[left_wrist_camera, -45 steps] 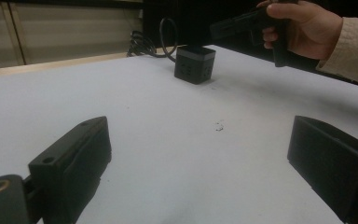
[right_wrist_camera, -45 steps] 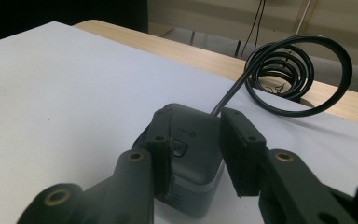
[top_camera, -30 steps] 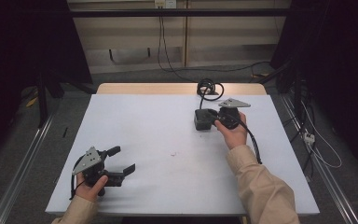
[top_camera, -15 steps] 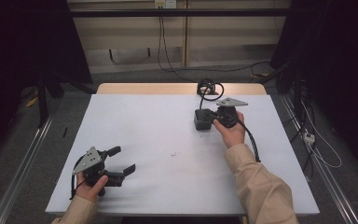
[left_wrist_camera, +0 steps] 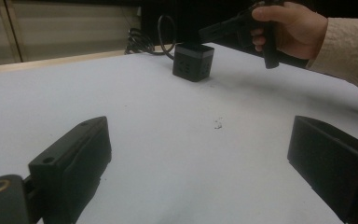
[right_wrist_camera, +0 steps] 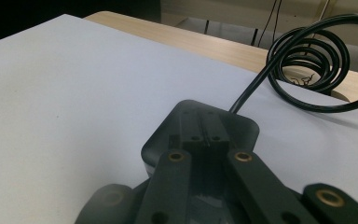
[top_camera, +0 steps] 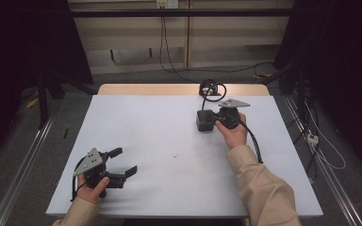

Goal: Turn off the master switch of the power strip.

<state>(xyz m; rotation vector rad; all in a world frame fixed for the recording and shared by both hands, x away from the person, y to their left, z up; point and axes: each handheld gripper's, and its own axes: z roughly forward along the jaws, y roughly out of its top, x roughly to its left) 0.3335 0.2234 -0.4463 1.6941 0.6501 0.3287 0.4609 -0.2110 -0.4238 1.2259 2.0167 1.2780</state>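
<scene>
A black cube-shaped block (top_camera: 202, 124) stands at the table's far right, and its black cable curls into a coil (top_camera: 212, 88) behind it. My right gripper (top_camera: 213, 119) lies over the block's top with its jaws shut together; the right gripper view has the two pads meeting (right_wrist_camera: 204, 127) above the block (right_wrist_camera: 161, 140), with the coil (right_wrist_camera: 307, 60) beyond. Near the front left, my left gripper (top_camera: 126, 161) rests open on the table with nothing between its jaws. The left gripper view (left_wrist_camera: 205, 154) looks across at the block (left_wrist_camera: 192, 61) and the right gripper (left_wrist_camera: 233, 30).
The white tabletop (top_camera: 146, 122) ends in a wooden strip (top_camera: 146, 89) at the far edge. A small speck (top_camera: 176, 154) lies mid-table. Metal rails (top_camera: 23, 160) run along the floor on both sides, and loose cables (top_camera: 320, 150) lie on the floor to the right.
</scene>
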